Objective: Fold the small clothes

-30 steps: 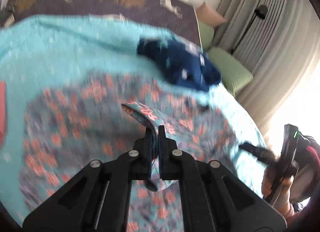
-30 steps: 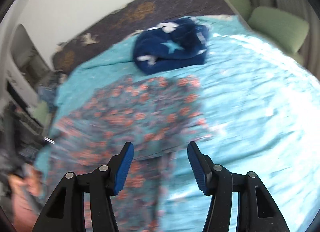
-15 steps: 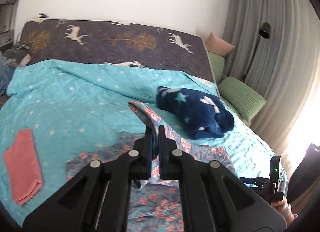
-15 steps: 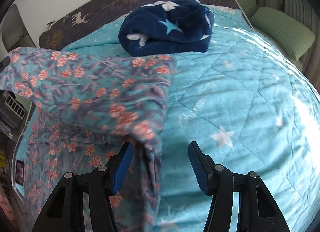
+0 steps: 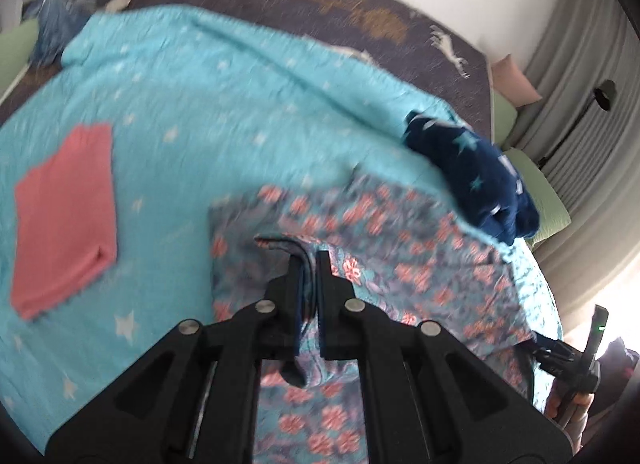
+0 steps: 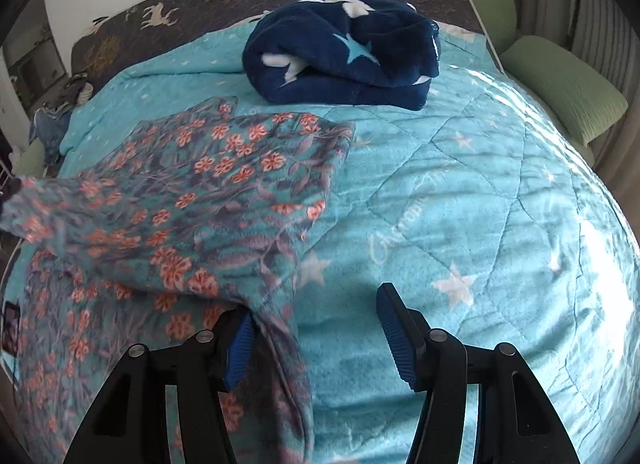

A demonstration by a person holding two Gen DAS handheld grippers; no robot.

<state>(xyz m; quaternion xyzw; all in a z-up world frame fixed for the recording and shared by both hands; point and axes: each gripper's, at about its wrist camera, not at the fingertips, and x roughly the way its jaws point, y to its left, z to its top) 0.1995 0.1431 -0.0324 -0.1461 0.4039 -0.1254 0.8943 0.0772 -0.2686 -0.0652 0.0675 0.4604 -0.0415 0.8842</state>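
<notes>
A floral garment (image 5: 400, 264), teal-grey with pink flowers, lies partly spread on the teal star bedspread (image 5: 200, 124). My left gripper (image 5: 310, 264) is shut on an edge of it and holds that edge up. In the right wrist view the same garment (image 6: 208, 200) stretches from the left towards the camera, and one fold hangs down just beside the left finger. My right gripper (image 6: 316, 324) is open with blue pads, low over the bedspread (image 6: 460, 204), with nothing between its fingers.
A folded pink cloth (image 5: 64, 216) lies on the bedspread at the left. A rolled navy star blanket (image 6: 344, 52) sits at the far side of the bed. Green cushions (image 6: 560, 84) and grey curtains (image 5: 580, 104) line the right side. The other handheld gripper (image 5: 576, 356) shows at the right edge.
My left gripper has carried the held floral edge down and to the left, so the garment now lies lower over the bed. My right gripper stays open beside the hanging fold.
</notes>
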